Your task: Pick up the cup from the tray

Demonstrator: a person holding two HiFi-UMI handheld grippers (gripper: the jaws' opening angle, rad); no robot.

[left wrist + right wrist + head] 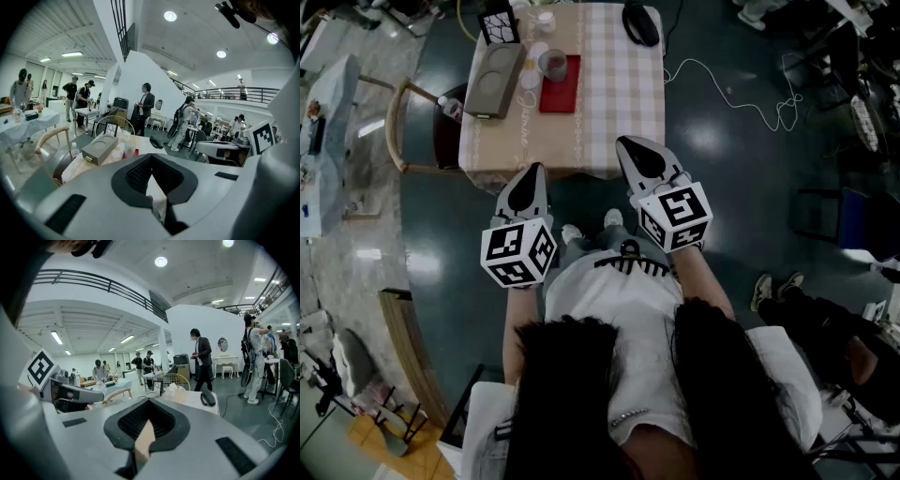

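A clear cup (552, 64) stands on a red tray (562, 94) on the checked table (614, 84) at the top of the head view. In the left gripper view the cup (130, 147) and a strip of the red tray (136, 152) show beyond the jaws. My left gripper (528, 187) (151, 161) and right gripper (642, 157) (149, 405) hover side by side over the floor, short of the table's near edge. Both are shut with nothing in them, well apart from the cup.
A grey box with two round recesses (492, 80) (99, 149) lies left of the tray, with small white cups (532, 80) beside it. A black object (639, 23) (207, 398) sits on the table's far right. A wooden chair (408, 131) stands at the table's left. Several people stand in the hall.
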